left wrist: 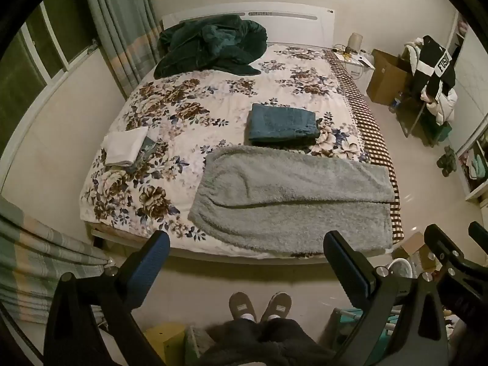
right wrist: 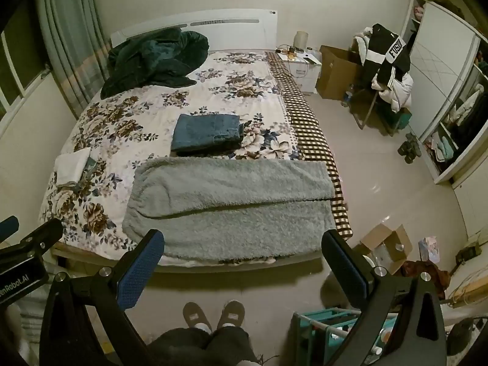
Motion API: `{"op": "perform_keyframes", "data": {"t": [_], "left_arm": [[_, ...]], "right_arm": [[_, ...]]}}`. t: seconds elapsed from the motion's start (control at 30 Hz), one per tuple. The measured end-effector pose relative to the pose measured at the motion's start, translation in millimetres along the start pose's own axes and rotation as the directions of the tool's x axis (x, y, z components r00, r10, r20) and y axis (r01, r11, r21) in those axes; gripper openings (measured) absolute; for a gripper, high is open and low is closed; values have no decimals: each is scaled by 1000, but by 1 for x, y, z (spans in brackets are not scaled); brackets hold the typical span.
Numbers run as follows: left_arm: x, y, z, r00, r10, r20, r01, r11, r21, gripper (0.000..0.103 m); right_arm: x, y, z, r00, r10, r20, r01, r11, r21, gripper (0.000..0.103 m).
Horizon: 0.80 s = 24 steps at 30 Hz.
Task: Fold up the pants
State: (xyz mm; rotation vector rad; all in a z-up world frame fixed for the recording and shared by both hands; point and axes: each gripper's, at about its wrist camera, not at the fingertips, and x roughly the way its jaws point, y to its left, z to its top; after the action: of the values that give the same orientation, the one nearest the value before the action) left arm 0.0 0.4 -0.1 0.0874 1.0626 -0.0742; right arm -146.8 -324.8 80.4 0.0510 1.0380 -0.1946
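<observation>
Jaws apart, fleece pants (left wrist: 292, 201) on bed (left wrist: 213, 100)

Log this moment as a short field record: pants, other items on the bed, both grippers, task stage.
pants: grey fleece pants laid flat across the foot of the bed, legs side by side, waist toward the left
folded items: blue jeans just beyond the pants; white cloth near the left edge
far end: dark green blanket bunched by the headboard
left gripper: open, above the floor short of the bed, holding nothing
right gripper: open, likewise empty
stage: no fold begun
</observation>
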Motion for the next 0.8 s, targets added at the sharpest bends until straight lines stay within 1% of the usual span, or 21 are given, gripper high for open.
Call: {"op": "perform_keyframes", "data": {"t": [0.27,0.3,0.33,0.53,0.77,0.8], "left_arm": [[1,0,0,1000,3,-2,-3,1000,6,103],[0,0,0,1000,1,-1,-1,1000,5,103],[0,0,0,1000,3,-3,-3,1000,2,103],[-4,0,1,1000,6,-2,-6,1000,1,103],[0,1,1,1000,2,-6,-2,1000,-2,103],[2,-1,-6,1000,2,-6,-2,1000,-3,103]], "right_arm": [[2,4,3,1000,1,-18,-1,1000,-15,103],[1,7,8,1000,1,-21,-1,1000,-18,103],[-3,6,4,1000,3,-7,-3,1000,-16,103],[-3,7,4,1000,2,-14,-2,1000,-24,103],[-1,8,3,1000,3,-19,-4,1000,-27,103],[0,8,3,1000,4,-20,-4,1000,-28,103]]}}
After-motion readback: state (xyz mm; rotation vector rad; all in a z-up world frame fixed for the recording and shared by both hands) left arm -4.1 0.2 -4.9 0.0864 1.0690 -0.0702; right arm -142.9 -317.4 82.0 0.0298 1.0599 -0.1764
